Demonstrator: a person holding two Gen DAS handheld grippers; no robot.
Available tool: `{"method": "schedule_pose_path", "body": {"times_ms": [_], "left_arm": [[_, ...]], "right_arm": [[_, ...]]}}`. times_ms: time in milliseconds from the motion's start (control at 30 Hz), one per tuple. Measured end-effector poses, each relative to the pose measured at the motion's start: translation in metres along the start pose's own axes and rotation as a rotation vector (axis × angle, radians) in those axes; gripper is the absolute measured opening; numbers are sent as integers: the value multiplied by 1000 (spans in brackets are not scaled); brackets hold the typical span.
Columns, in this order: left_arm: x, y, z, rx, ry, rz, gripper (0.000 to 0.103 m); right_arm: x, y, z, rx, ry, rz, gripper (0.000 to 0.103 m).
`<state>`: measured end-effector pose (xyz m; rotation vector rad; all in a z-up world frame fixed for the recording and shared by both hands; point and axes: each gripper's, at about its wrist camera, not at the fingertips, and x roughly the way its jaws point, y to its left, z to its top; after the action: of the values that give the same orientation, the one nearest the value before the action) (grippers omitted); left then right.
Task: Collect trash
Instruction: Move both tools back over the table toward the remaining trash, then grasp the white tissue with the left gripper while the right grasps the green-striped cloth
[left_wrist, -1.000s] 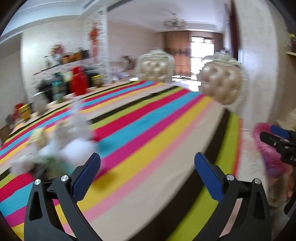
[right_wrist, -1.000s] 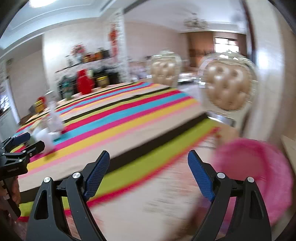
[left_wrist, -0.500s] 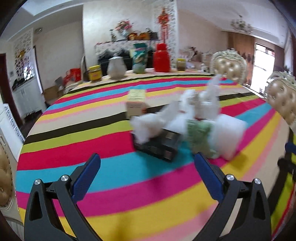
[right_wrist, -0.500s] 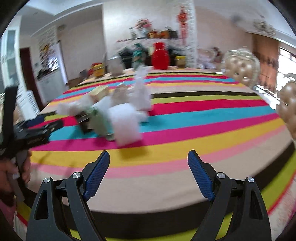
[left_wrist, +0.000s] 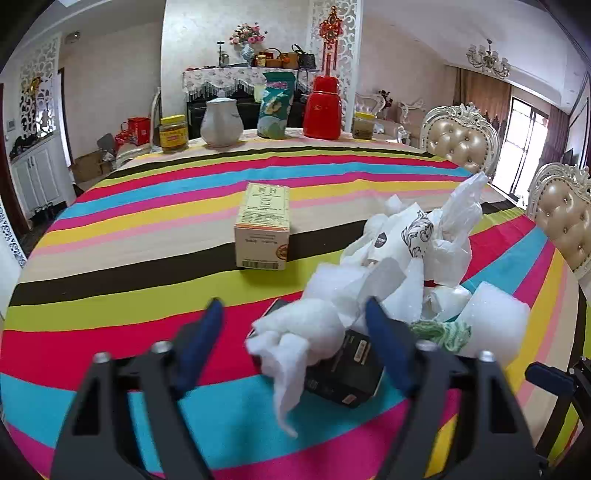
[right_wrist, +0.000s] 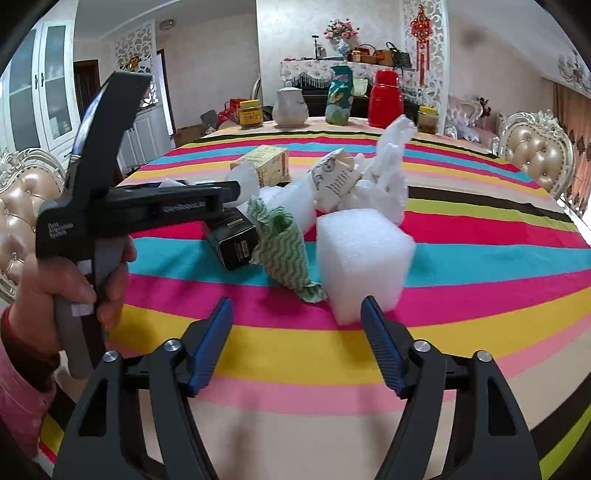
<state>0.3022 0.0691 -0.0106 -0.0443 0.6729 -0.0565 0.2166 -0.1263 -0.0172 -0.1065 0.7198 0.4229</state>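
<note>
Striped tablecloth (right_wrist: 480, 258), one foam block (right_wrist: 364, 254), two boxes, left tool (left_wrist: 293, 332) and right tool (right_wrist: 295, 325) both agape.

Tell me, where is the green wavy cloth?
The green wavy cloth lies on the striped tablecloth in the trash pile, between the black box on its left and the white foam block on its right in the right wrist view.

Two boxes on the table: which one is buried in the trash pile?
The black box, lying under the white wadding. The tan carton stands alone on the tablecloth, apart from the pile.
</note>
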Motion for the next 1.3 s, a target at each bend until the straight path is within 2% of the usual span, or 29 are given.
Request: {"method": "schedule_pose_path", "body": {"times_ms": [67,167,233,300,500,700,1033,1167,1300], "left_arm": [[4,0,-5,4,20,-37,38],[-10,6,-7,20,-56,-36,36],[-15,11,-9,9,-80,-41,36],[-18,22,-9,-50,-92,-52,36],[-28,40,-3,-121,-172,-5,36],[-22,43,-2,-137,-149,4,36],[-27,42,-3,-129,-167,12,37],[-28,42,-2,-130,-172,9,37],[-27,41,-2,-125,-166,3,37]], "right_arm": [[5,3,2,-9,10,10,62],[16,11,5,-32,15,20,58],[20,12,9,-32,16,21,56],[27,11,14,-26,20,16,54],[48,7,27,-4,46,5,49],[64,7,37,-3,57,-8,49],[80,20,45,-37,91,-7,45],[83,23,46,-49,102,-12,39],[79,25,45,-60,85,-8,28]]}}
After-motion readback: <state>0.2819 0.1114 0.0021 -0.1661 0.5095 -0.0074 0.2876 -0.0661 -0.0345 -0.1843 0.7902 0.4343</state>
